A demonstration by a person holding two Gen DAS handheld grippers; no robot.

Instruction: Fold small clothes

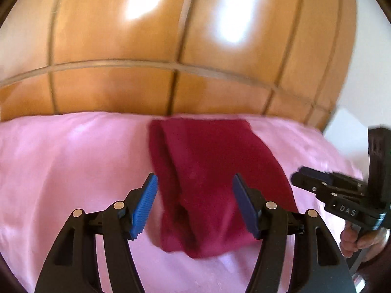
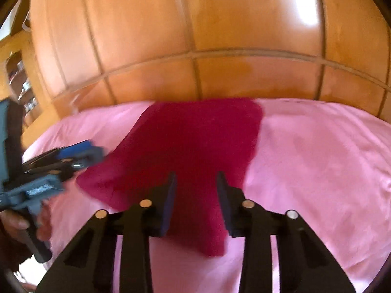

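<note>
crimson knit garment [image 1: 215,171] was judged soft, light | near hem advised for grasping | left gripper [image 1: 195,205] wide, empty | right gripper [image 2: 196,205] narrower, nothing pinched

The left gripper [image 1: 194,205] points forward and downward, its jaws standing well apart, the blue ribbed pad [image 1: 144,207] on one side facing the darker pad opposite; nothing is pinched between them. The right gripper [image 2: 196,202] tilts down likewise, its jaws narrower but with a clear gap, the pads pressing on nothing. Each tool shows from the side in the other's view, blurred. A hand [image 1: 361,238] wraps the right gripper's handle from below, and another hand [image 2: 24,224] grasps the left one's handle, fingers curled round it.
</note>
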